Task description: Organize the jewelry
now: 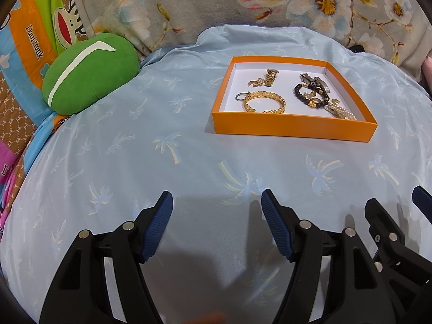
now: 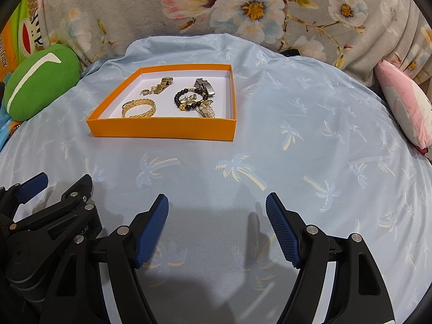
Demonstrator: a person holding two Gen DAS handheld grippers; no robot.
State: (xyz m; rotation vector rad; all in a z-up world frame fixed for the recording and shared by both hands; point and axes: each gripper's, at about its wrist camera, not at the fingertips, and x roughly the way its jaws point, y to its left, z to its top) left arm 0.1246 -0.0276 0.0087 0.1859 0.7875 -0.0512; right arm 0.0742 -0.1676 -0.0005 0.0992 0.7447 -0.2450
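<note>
An orange box (image 1: 291,128) with a white inside sits on the light blue cloth; it also shows in the right wrist view (image 2: 162,128). In it lie a gold chain bracelet (image 1: 264,101), a gold watch (image 1: 271,77), a dark bead bracelet (image 1: 299,94), a silver watch (image 1: 317,82) and a pearl piece (image 1: 341,112). My left gripper (image 1: 217,198) is open and empty, well short of the box. My right gripper (image 2: 217,201) is open and empty, in front of the box and to its right. Each gripper shows at the other view's edge.
A green plush cushion (image 1: 89,73) lies at the left of the cloth. A pink and white cushion (image 2: 405,105) lies at the right. A grey floral blanket (image 2: 243,8) rises behind the box. Colourful printed fabric (image 1: 24,40) is at the far left.
</note>
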